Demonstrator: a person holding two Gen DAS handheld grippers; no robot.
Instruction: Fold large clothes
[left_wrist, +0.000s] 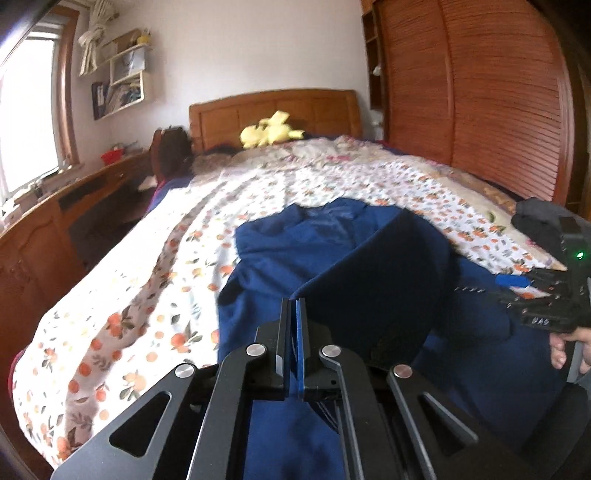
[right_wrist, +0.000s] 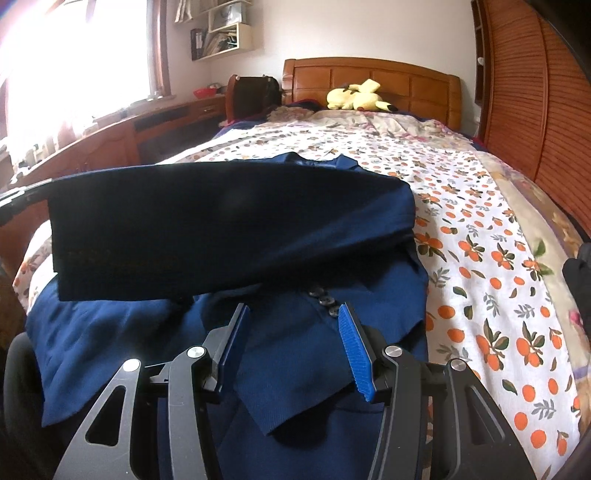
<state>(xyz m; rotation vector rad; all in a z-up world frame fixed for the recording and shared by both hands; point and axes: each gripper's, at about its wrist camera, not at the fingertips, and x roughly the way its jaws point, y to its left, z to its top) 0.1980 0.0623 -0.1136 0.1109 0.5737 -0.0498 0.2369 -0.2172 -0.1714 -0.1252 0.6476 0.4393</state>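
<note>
A navy blue jacket (left_wrist: 295, 240) lies spread on the bed. My left gripper (left_wrist: 294, 301) is shut on an edge of it. From the tips a dark flap (left_wrist: 388, 277) rises off the bed and stretches to the right. In the right wrist view the same lifted flap (right_wrist: 221, 221) hangs across the jacket (right_wrist: 110, 332), held at the far left by the left gripper (right_wrist: 14, 199). My right gripper (right_wrist: 293, 308) stands open just above the cloth near a row of dark buttons (right_wrist: 325, 299), with nothing pinched. From the left wrist it shows at the right edge as the right gripper (left_wrist: 546, 295).
The bed has a white sheet printed with oranges (right_wrist: 480, 258), a wooden headboard (right_wrist: 369, 81) and a yellow plush toy (right_wrist: 358, 96). Louvred wardrobe doors (left_wrist: 480, 92) run along the right side. A wooden desk (left_wrist: 55, 214) and a window are on the left. A black item (right_wrist: 578, 280) lies at the bed's right edge.
</note>
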